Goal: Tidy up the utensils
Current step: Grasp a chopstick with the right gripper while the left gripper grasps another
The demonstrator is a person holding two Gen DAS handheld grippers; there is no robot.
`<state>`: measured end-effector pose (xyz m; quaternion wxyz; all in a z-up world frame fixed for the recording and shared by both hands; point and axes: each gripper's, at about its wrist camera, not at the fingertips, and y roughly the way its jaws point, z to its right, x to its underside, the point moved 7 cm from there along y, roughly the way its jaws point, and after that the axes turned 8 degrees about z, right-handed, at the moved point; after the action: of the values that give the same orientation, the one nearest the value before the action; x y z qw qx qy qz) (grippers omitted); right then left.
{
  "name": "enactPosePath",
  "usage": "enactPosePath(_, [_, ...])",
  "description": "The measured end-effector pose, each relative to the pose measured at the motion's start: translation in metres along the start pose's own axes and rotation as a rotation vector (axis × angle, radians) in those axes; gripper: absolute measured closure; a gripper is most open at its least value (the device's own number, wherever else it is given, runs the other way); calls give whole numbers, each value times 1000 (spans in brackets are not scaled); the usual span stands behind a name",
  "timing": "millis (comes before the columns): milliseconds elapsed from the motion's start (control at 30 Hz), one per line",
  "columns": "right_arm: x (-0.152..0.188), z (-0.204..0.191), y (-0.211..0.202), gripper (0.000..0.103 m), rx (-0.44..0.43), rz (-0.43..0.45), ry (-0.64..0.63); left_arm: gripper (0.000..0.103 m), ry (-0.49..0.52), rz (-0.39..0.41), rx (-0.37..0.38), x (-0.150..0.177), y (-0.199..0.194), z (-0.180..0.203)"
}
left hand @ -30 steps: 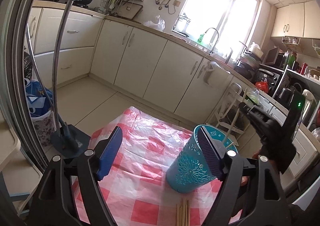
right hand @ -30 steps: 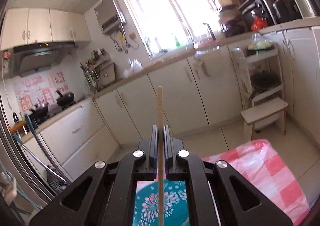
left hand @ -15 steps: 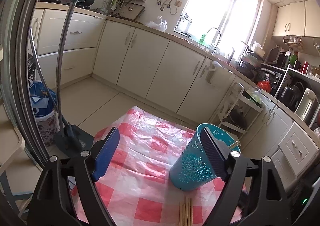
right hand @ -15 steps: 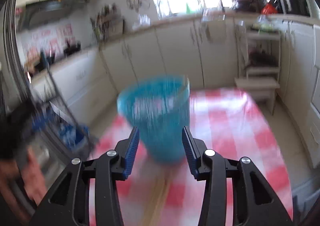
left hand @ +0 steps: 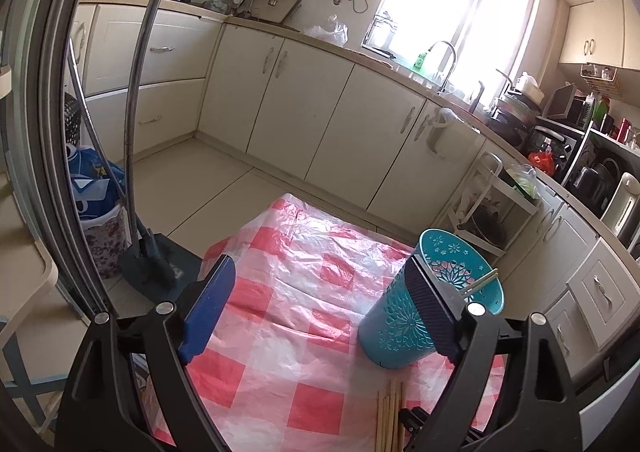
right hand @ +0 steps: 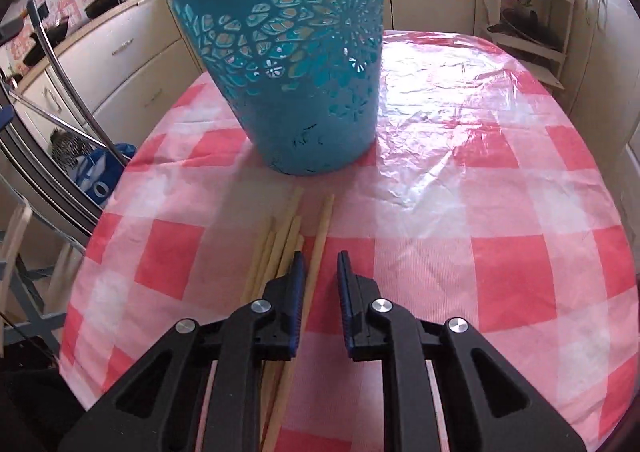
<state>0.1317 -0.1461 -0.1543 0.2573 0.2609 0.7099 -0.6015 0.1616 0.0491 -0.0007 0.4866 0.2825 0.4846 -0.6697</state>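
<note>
A teal cut-out utensil holder (left hand: pixel 386 332) (right hand: pixel 288 51) stands upright on the red-checked tablecloth (left hand: pixel 288 316). Chopstick tips (left hand: pixel 485 279) lean on its rim. Several loose wooden chopsticks (right hand: pixel 276 248) (left hand: pixel 390 412) lie on the cloth in front of it. My right gripper (right hand: pixel 321 258) hangs low over them, pointing down. Its jaws are narrow and closing, and one chopstick (right hand: pixel 322 228) runs between them beside the left pad, with a gap to the right pad. My left gripper (left hand: pixel 320 268) is open wide over the cloth. Its right finger (left hand: pixel 434 312) overlaps the holder and nothing is gripped.
Cream kitchen cabinets (left hand: pixel 320 111) run along the back, with a sink (left hand: pixel 440 63) under the window. A dustpan and long handles (left hand: pixel 148 252) stand on the floor to the left. A white rack (right hand: pixel 532 11) stands beyond the table's far edge.
My right gripper let go of the upright chopstick it held above the holder, opened, and came down over the loose chopsticks. My left gripper opened slightly and stayed where it was.
</note>
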Motion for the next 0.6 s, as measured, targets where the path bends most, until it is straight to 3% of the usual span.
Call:
enactPosePath(167, [4,6,-5,95,-12,-36,-57,20,78,-57,-4,20,9,7])
enactPosePath(367, [21,37,-32,96,-40,-60,-60,20,210,-224,11,95,18,27])
enactPosePath(600, [31,44,-43,96,-88,-10,-30,21,343,-304,3,148,30,53])
